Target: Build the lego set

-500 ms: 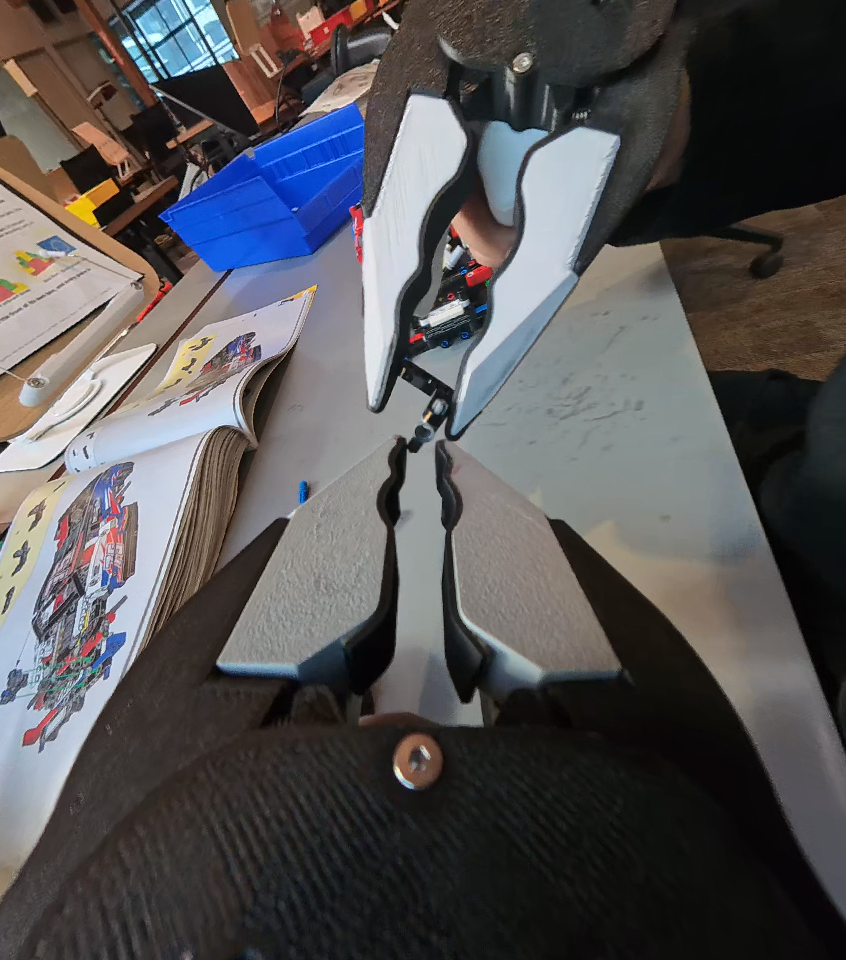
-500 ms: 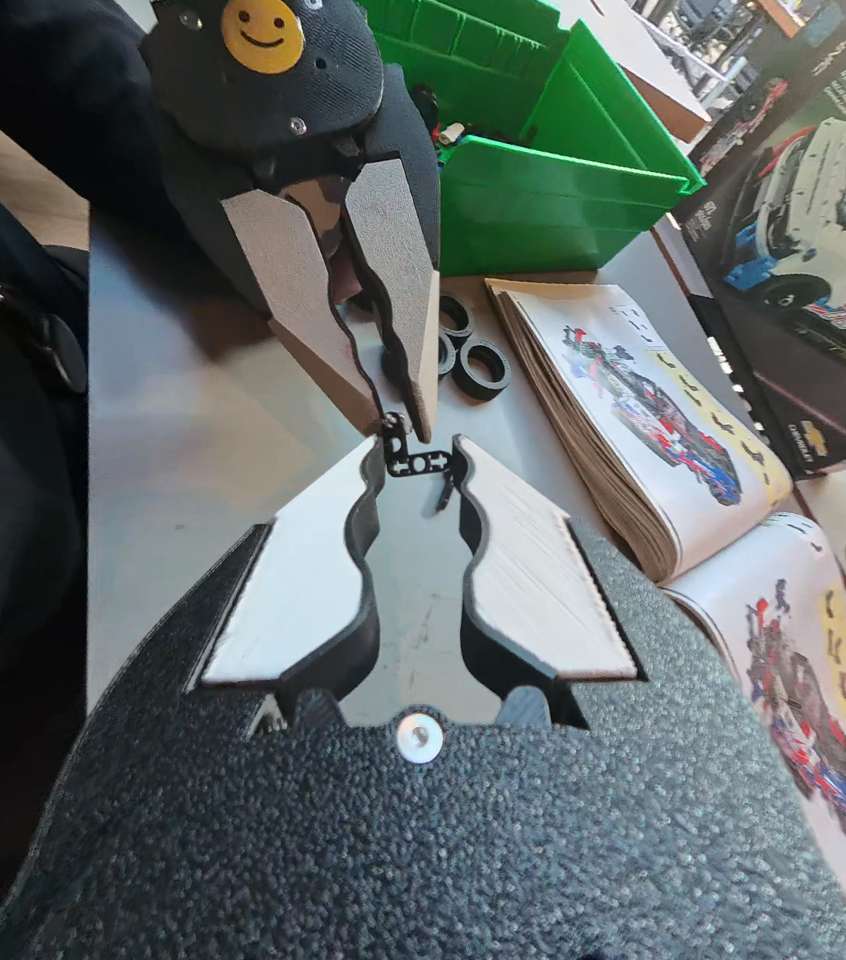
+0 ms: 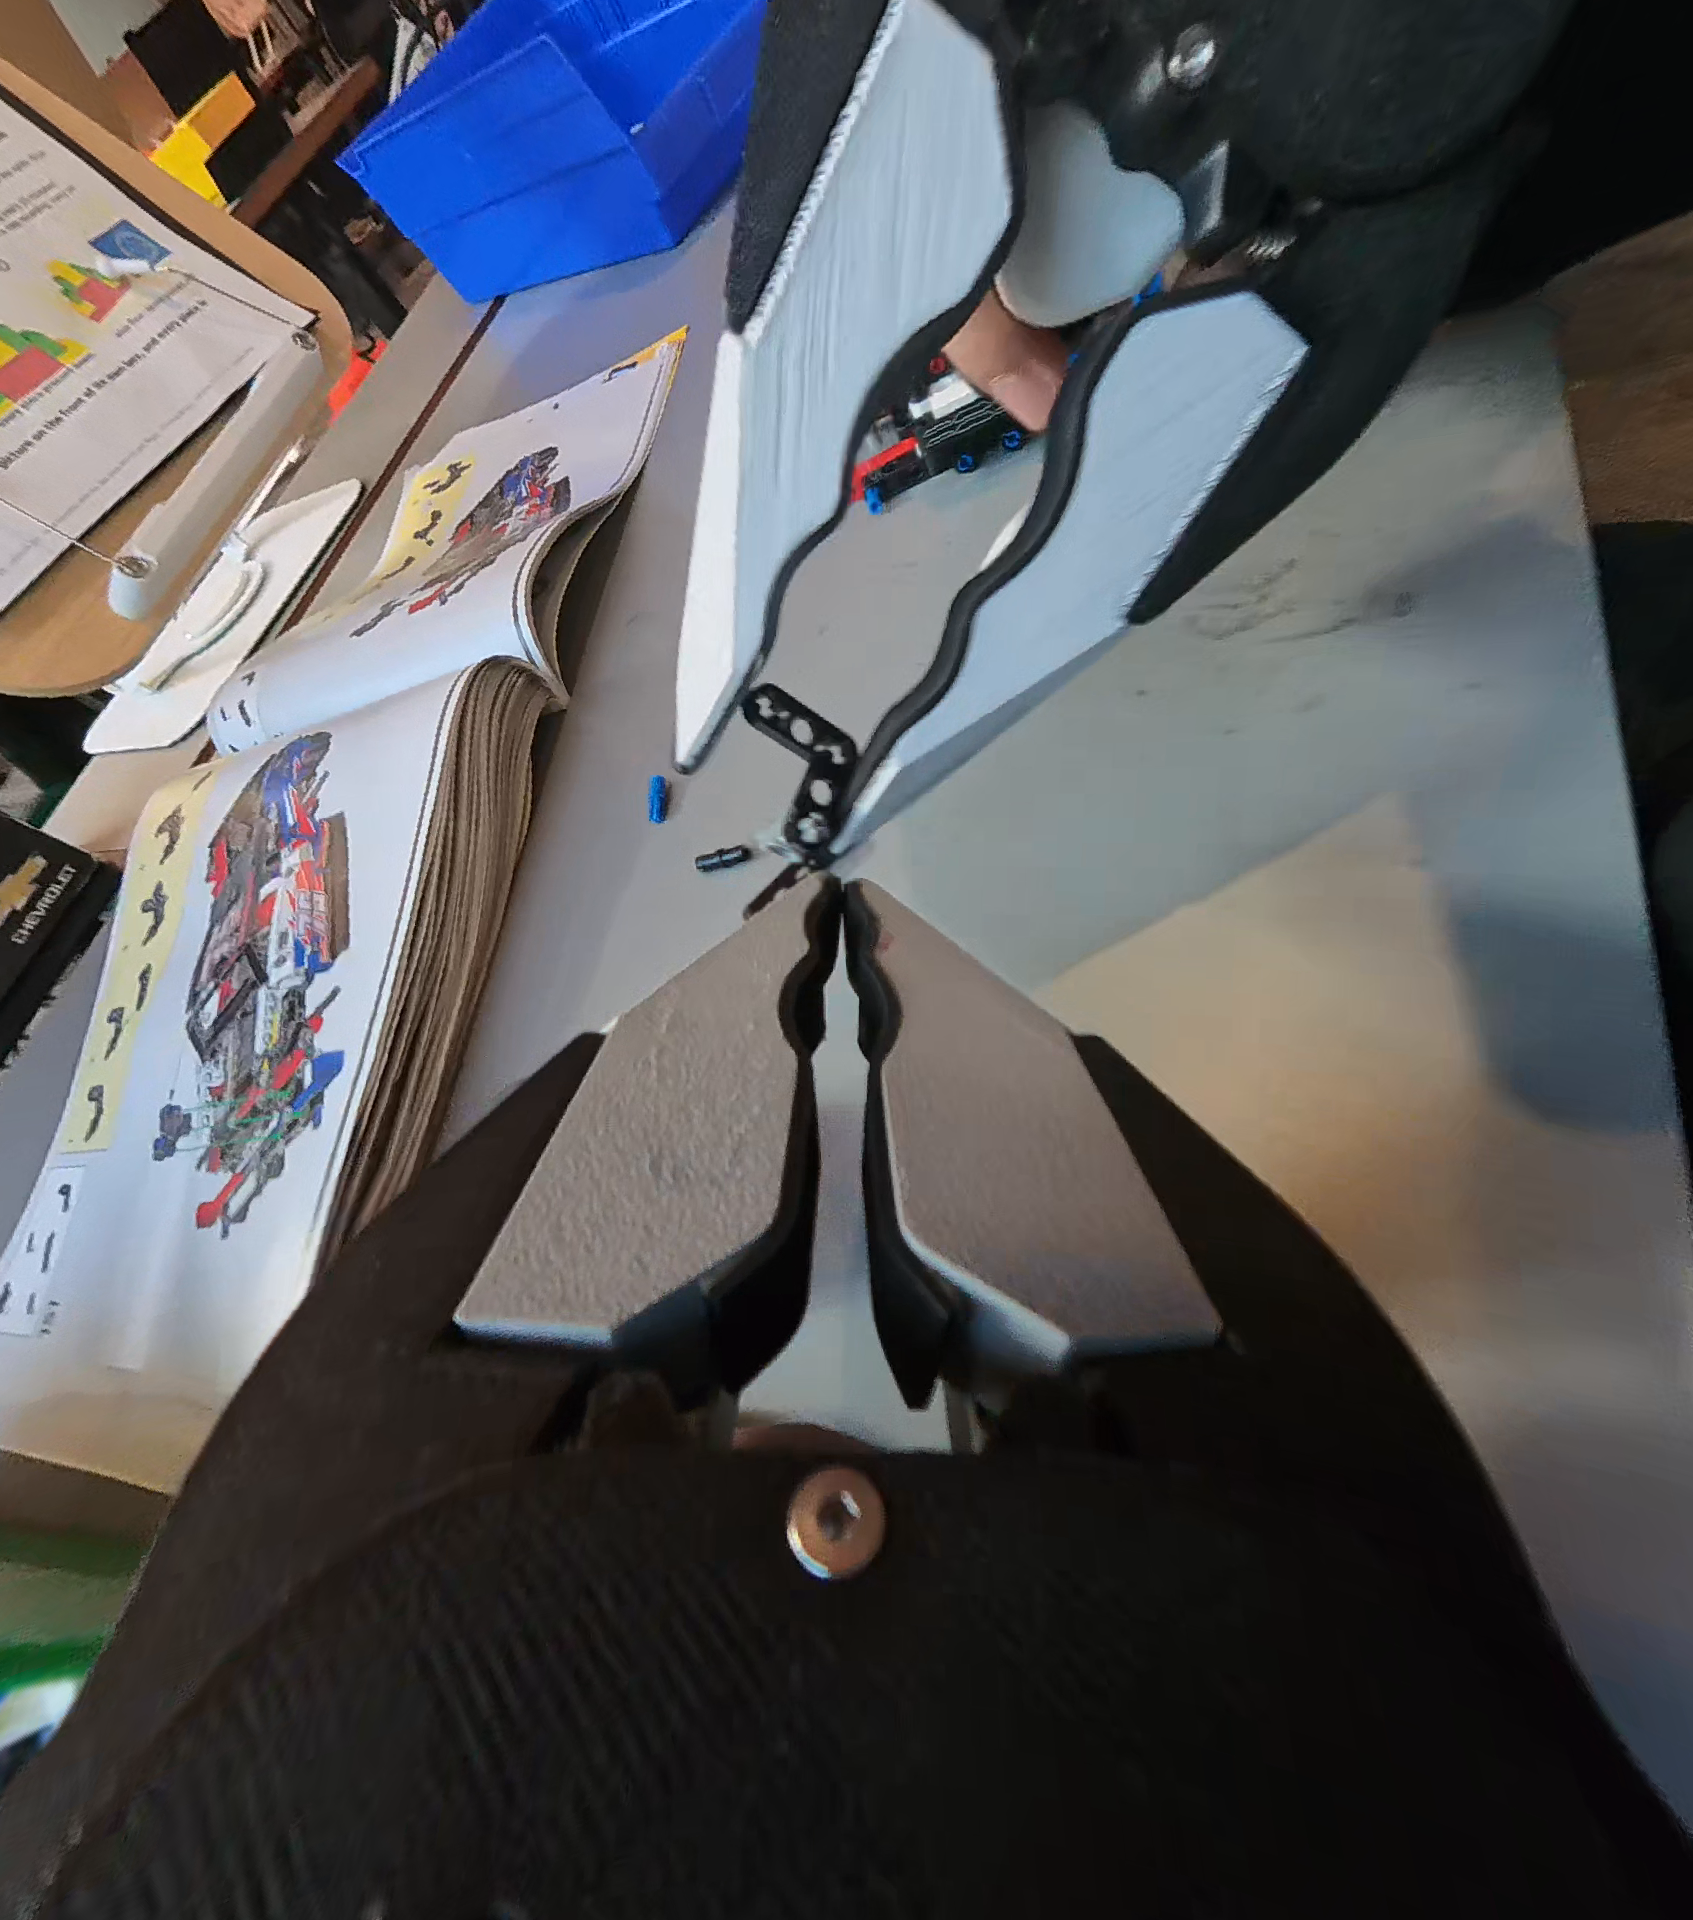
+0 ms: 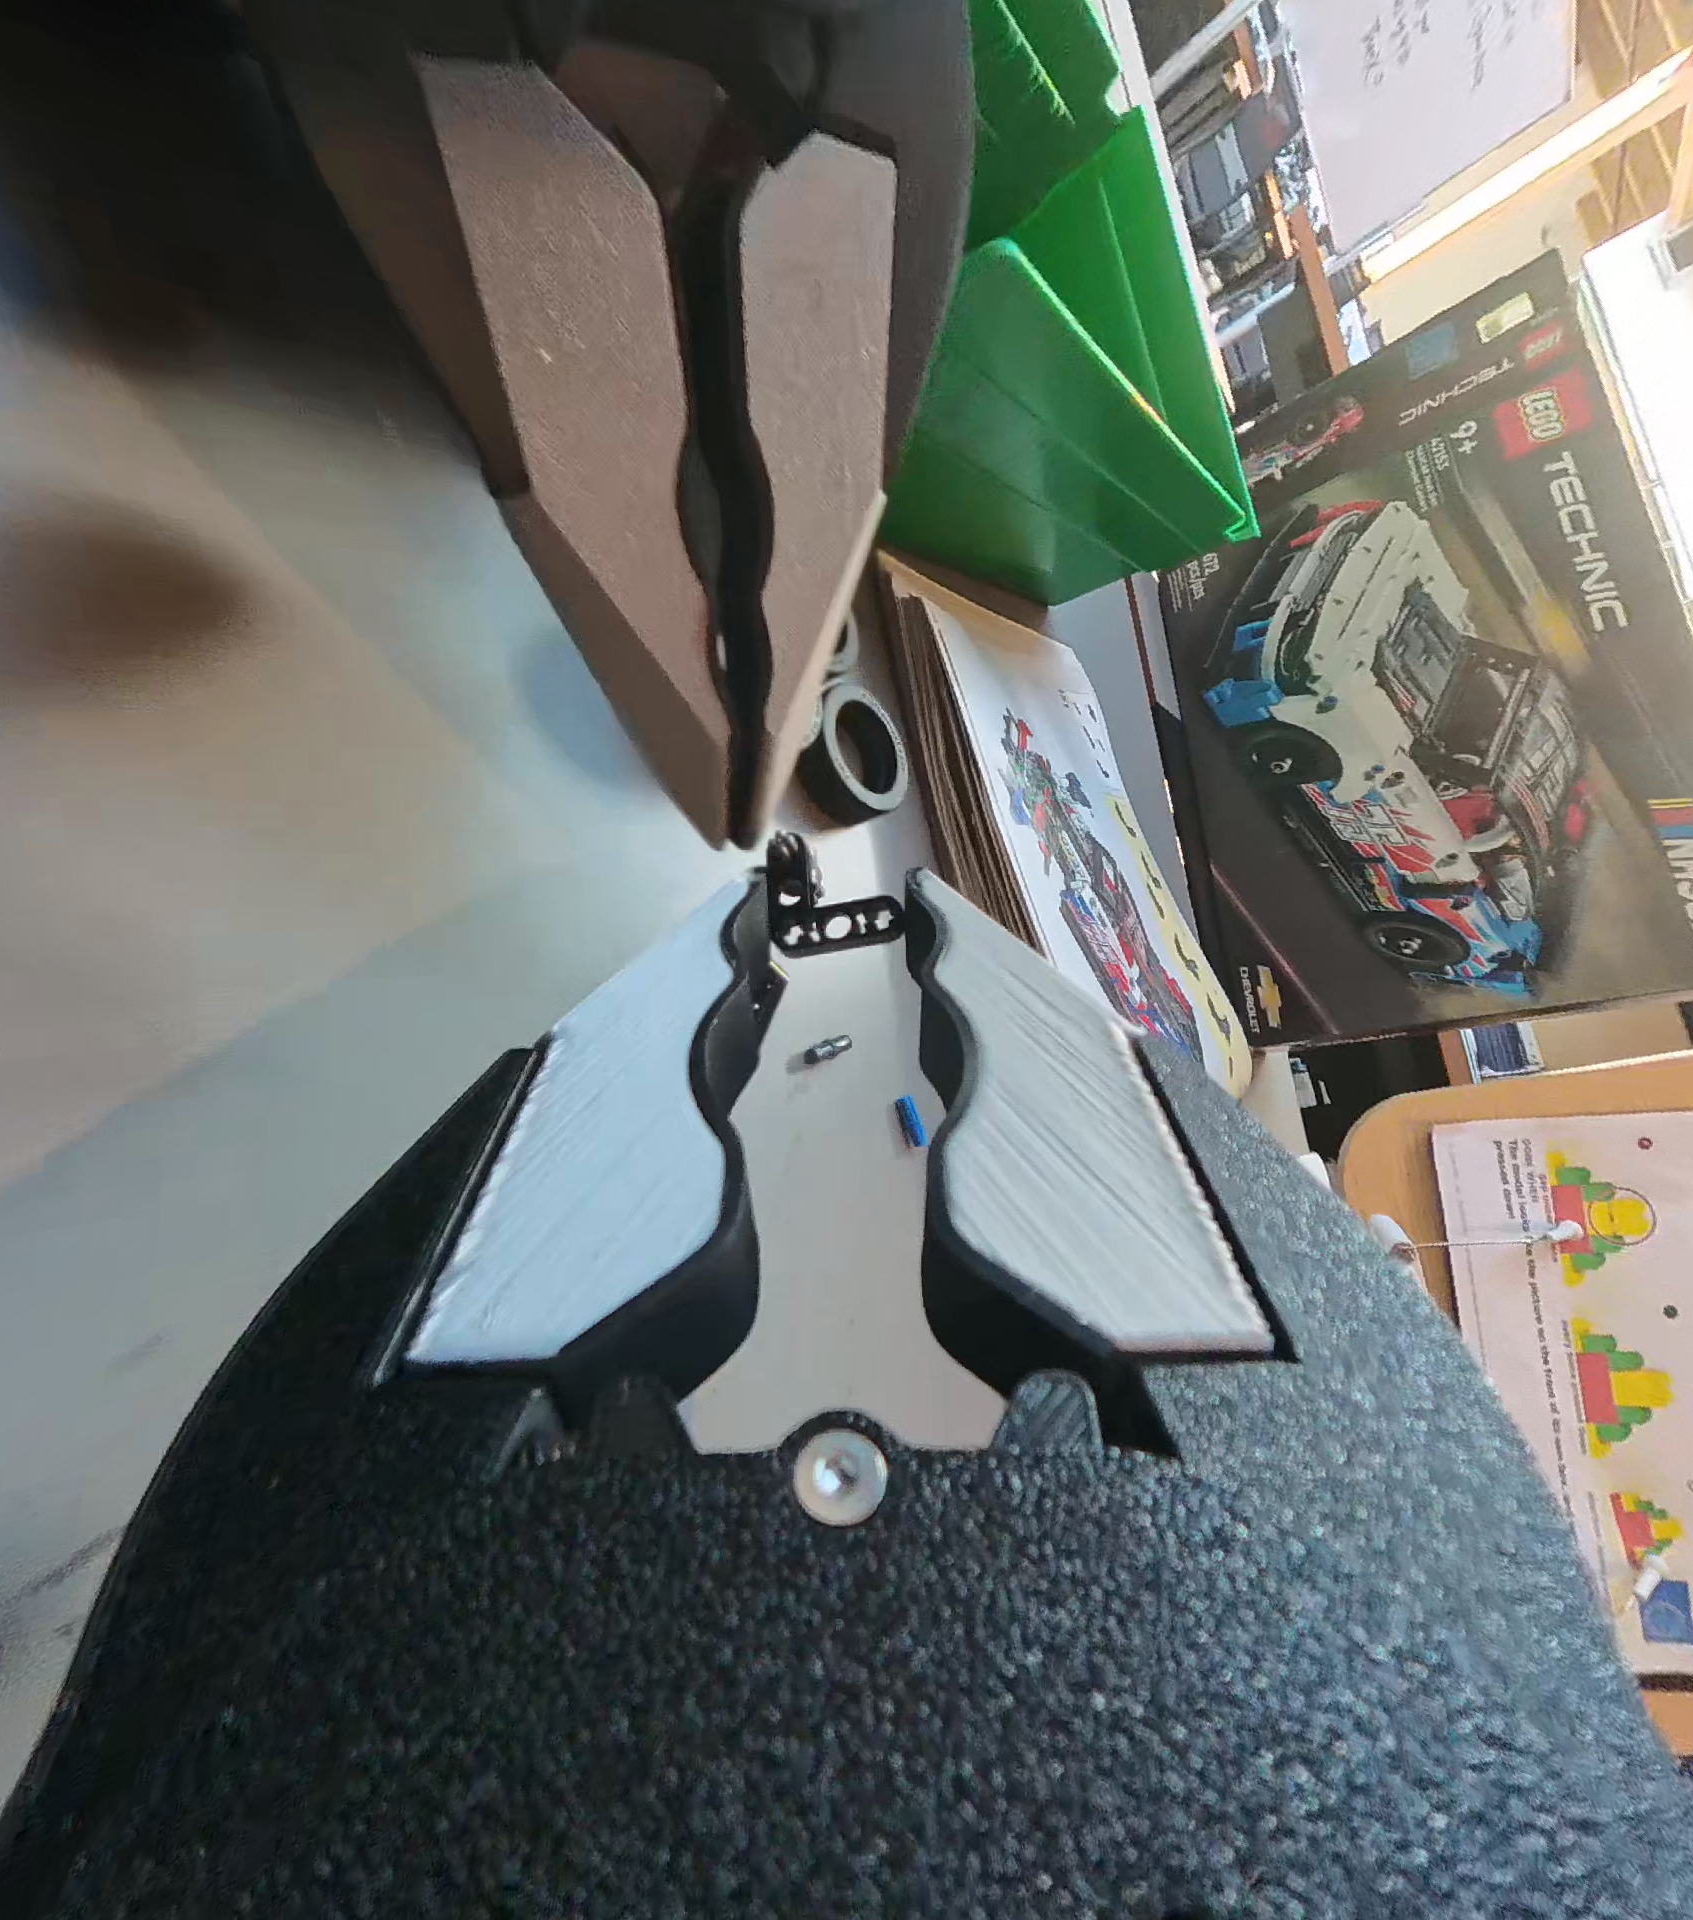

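Left wrist view: left hand-held gripper [image 3: 840, 896] pinched together, empty or not unclear; right hand-held gripper [image 4: 826, 914] spans a black L-shaped piece [image 4: 834, 923] above the surface [image 3: 1289, 831].

pins [image 3: 658, 800] on table [image 3: 1237, 831], seemingly beside booklet [image 3: 302, 935]

You are working in a workshop or maker-lab hall: a grey bench [image 3: 1341, 727] carries plastic parts bins, one blue bin [image 3: 551, 156] and a green bin [image 4: 1050, 416], beside an open instruction booklet [image 3: 229, 1039] and a boxed car kit [image 4: 1444, 675]. Behind them stand more desks, windows and wooden roof beams.
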The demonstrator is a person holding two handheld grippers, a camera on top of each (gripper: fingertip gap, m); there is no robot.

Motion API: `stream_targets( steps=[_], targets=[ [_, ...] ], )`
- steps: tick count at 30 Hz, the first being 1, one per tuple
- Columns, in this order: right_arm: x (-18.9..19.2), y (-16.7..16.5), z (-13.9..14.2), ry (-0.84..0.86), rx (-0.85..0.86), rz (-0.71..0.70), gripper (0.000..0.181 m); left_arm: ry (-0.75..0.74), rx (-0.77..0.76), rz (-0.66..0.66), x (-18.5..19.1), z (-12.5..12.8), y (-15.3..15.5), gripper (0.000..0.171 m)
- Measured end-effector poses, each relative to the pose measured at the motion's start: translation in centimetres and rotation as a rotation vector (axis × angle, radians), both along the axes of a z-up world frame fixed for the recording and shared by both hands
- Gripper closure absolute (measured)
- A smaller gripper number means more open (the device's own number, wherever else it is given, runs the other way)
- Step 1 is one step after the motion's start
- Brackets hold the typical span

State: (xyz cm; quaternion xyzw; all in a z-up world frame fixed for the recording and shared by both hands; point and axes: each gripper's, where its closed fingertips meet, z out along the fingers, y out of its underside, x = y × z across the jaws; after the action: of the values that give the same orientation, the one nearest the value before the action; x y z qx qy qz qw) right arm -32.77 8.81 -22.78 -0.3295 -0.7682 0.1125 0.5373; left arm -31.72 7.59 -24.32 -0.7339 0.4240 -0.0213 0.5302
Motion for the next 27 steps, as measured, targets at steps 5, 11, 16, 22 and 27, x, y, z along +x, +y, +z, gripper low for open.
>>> stream_targets(
  steps=[5, 11, 16, 22, 27],
  targets=[
    [-0.5, 2.2, -0.4, 0.034, 0.030, -0.082, 0.156, 0.000, -0.007, 0.053, -0.8, -0.4, -1.0, 0.157],
    [-1.7, 5.1, 0.8, 0.163, -0.139, -0.199, 0.156, -0.155, 0.031, 0.101, -2.6, 1.6, -2.5, 0.157],
    [-3.3, 6.1, 0.9, 0.207, -0.256, -0.222, 0.157, -0.313, 0.016, 0.130, -4.2, 2.9, -2.3, 0.157],
    [-3.6, 6.7, -0.3, 0.180, -0.275, -0.237, 0.157, -0.420, -0.008, 0.131, -5.0, 3.5, -2.2, 0.156],
    [-3.6, 6.9, -0.5, 0.172, -0.292, -0.228, 0.157, -0.421, -0.046, 0.097, -4.6, 3.2, -2.3, 0.155]
  ],
)
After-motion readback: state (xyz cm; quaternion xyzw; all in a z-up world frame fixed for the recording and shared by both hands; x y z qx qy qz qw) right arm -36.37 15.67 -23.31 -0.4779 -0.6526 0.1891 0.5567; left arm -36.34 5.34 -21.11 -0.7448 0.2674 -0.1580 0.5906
